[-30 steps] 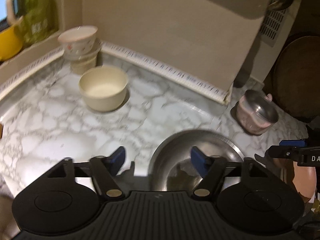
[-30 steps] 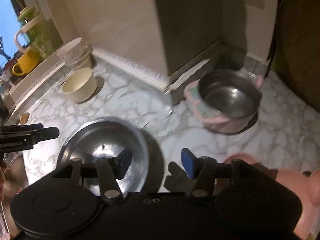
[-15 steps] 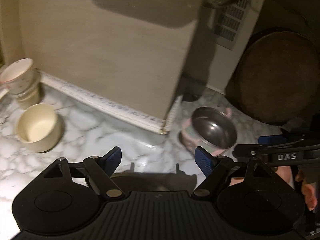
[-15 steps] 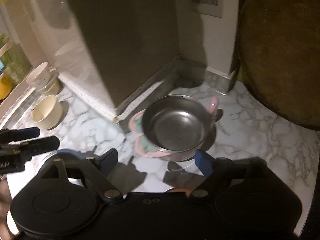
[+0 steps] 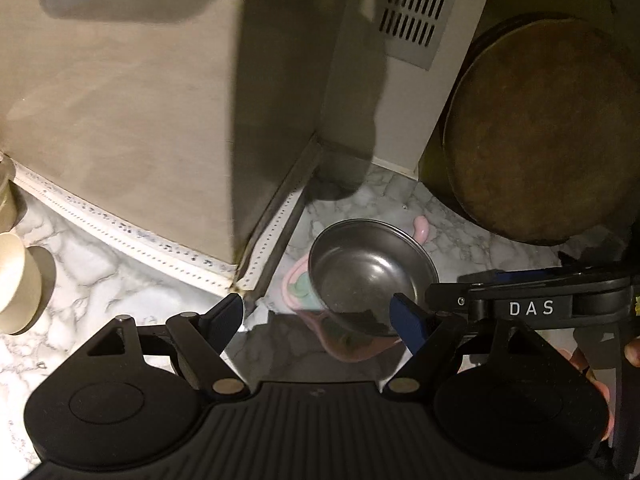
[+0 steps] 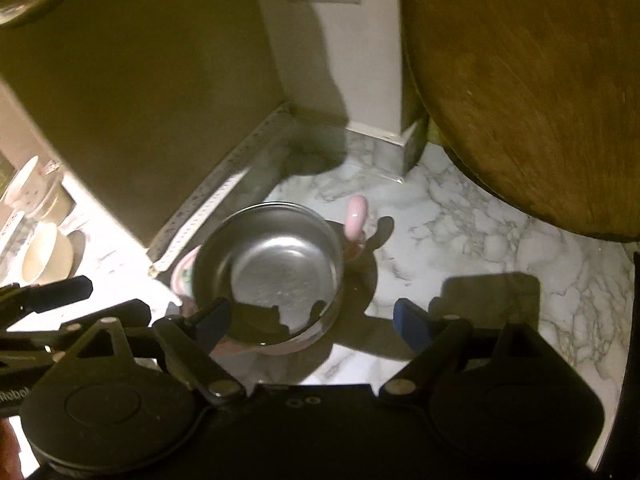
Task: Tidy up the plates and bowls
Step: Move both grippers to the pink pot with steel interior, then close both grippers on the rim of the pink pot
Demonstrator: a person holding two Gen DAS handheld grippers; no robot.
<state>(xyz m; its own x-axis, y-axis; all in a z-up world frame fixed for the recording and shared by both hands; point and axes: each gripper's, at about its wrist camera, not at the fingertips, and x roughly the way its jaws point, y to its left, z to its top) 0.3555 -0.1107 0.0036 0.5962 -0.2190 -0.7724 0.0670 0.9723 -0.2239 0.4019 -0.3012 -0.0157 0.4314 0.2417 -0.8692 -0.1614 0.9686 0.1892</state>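
1. Two grippers hang over one steel bowl [image 6: 268,268] on the marble worktop [image 6: 480,248], and neither holds anything.
2. On the right gripper [image 6: 312,320] the jaws have just been opening and stand wide; its left fingertip [image 6: 212,320] sits over the bowl's near rim, the rest of the gap over bare marble.
3. The left gripper [image 5: 320,316] has wide jaws too, empty, with the bowl just ahead.
4. Risk, as I judge it: both tools crowd the same bowl and may knock each other, or a fingertip may clip the rim and tip it.
5. Steel is slick, so a pinch on the thin rim may slip.
6. The bowl is shiny, round and empty, seated in a pink holder [image 5: 294,288] with a pink handle [image 6: 355,216], close to the wall corner and near a big wooden board [image 6: 532,92].
7. A cream bowl [image 6: 46,254] waits well apart to the left.
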